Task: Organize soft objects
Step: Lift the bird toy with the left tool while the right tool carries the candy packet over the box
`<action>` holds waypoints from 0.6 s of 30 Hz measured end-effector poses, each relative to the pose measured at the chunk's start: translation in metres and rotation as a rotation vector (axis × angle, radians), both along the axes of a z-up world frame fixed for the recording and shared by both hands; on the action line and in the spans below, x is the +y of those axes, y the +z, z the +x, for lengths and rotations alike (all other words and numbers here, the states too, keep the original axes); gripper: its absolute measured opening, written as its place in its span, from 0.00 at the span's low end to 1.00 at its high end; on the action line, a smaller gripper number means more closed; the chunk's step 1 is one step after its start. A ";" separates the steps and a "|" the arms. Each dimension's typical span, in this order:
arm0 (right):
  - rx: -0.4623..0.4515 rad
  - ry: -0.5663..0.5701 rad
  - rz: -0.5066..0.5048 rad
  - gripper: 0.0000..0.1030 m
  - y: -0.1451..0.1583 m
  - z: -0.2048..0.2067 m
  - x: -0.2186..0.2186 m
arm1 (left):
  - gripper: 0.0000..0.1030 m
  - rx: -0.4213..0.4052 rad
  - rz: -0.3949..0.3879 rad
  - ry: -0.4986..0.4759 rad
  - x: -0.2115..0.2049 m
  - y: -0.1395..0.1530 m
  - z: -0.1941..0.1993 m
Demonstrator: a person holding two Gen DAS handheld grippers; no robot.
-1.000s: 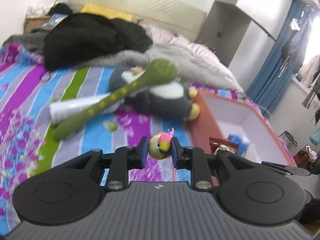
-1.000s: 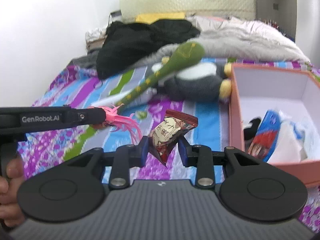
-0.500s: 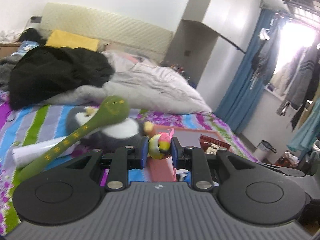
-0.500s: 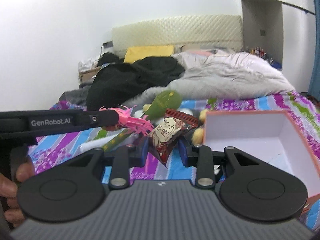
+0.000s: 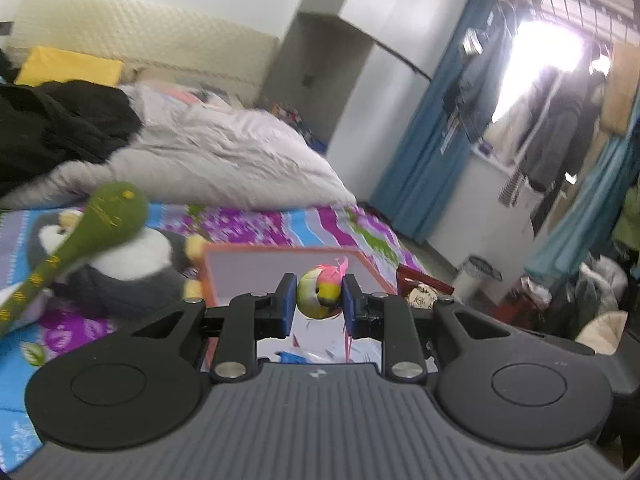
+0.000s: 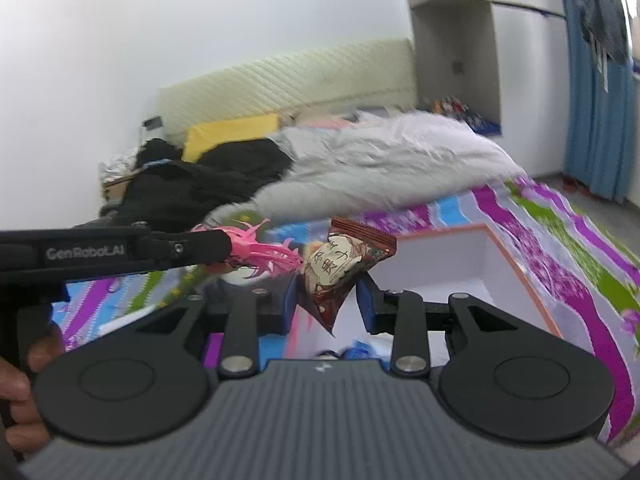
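Both views have swung since a second ago: the bed (image 5: 280, 224) sits lower, and the orange box (image 6: 516, 264) is now right under both grippers. Left gripper (image 5: 317, 306) pinches the little bird toy (image 5: 320, 294); right gripper (image 6: 326, 304) clamps the snack packet (image 6: 340, 268), both tilted slightly down.

A lived-in home bedroom: a bed (image 5: 256, 232) with a striped floral sheet, a padded headboard (image 5: 144, 48), a rumpled grey duvet (image 5: 224, 160), a wardrobe (image 5: 384, 72), blue curtains (image 5: 432, 152) and clothes (image 5: 560, 136) hanging by the window.
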State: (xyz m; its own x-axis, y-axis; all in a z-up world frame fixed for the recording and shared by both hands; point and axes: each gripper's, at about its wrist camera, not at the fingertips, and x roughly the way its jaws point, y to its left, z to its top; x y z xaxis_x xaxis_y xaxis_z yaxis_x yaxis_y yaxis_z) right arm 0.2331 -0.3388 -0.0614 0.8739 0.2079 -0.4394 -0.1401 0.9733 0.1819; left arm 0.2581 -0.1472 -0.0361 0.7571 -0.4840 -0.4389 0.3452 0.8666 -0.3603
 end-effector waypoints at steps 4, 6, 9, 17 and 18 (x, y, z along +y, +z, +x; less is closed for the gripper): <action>0.055 -0.038 0.008 0.35 -0.021 0.015 -0.023 | 0.27 0.052 0.035 -0.044 -0.028 -0.020 0.023; 0.089 -0.051 0.015 0.35 -0.033 0.024 -0.033 | 0.27 0.083 0.047 -0.060 -0.039 -0.033 0.037; 0.147 -0.061 0.023 0.35 -0.053 0.038 -0.045 | 0.27 0.146 0.073 -0.078 -0.054 -0.055 0.062; 0.278 -0.073 0.024 0.35 -0.099 0.068 -0.060 | 0.27 0.292 0.131 -0.097 -0.072 -0.110 0.112; 0.290 -0.072 0.026 0.35 -0.103 0.070 -0.060 | 0.27 0.303 0.138 -0.096 -0.073 -0.115 0.116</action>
State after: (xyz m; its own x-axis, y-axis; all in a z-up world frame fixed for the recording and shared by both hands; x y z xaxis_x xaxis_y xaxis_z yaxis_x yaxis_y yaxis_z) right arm 0.3031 -0.3991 -0.1646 0.7258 0.1638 -0.6682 -0.0090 0.9734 0.2288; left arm 0.3740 -0.2199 -0.1515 0.5361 -0.4672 -0.7031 0.3228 0.8830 -0.3407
